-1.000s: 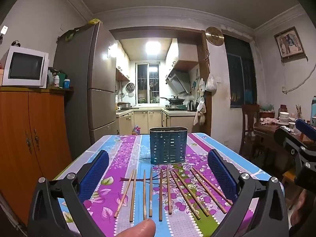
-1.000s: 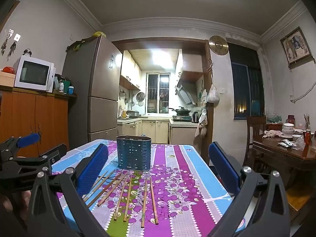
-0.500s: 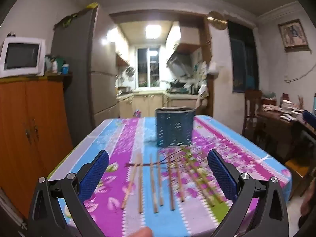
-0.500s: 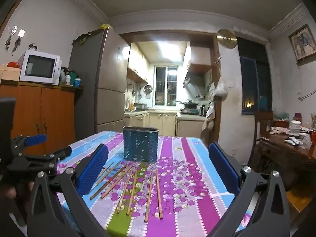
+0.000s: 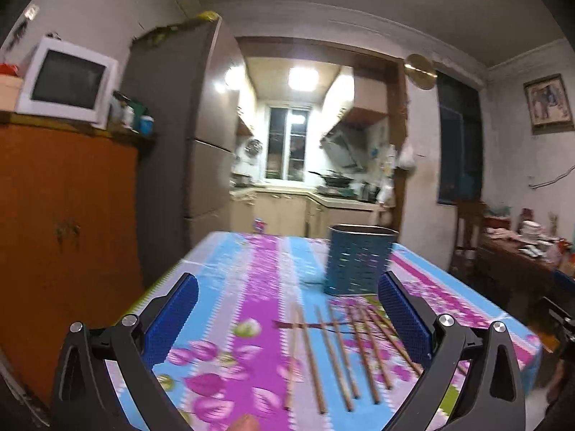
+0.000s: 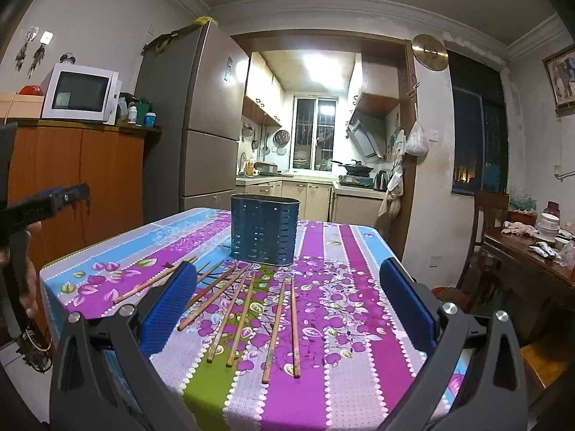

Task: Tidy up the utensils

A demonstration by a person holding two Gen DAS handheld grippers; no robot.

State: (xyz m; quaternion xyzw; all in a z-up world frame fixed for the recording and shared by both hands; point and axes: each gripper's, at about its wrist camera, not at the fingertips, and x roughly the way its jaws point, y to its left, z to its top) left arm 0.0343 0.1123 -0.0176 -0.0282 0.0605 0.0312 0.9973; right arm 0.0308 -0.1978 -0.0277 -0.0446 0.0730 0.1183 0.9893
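Observation:
Several wooden chopsticks (image 5: 334,352) lie side by side on the flowered tablecloth (image 5: 251,280); they also show in the right wrist view (image 6: 248,309). A blue perforated utensil holder (image 5: 359,260) stands upright behind them, and it also shows in the right wrist view (image 6: 264,230). My left gripper (image 5: 287,323) is open and empty above the near left part of the table. My right gripper (image 6: 287,309) is open and empty above the chopsticks.
An orange cabinet (image 6: 72,194) with a microwave (image 6: 81,95) stands left of the table, beside a fridge (image 6: 201,125). A wooden side table (image 6: 532,262) with dishes and a chair are at the right. The left gripper's handle (image 6: 43,208) shows at the right wrist view's left edge.
My left gripper has swung to the left, so the holder and chopsticks now sit right of centre. My right gripper has moved forward and lower over the chopsticks.

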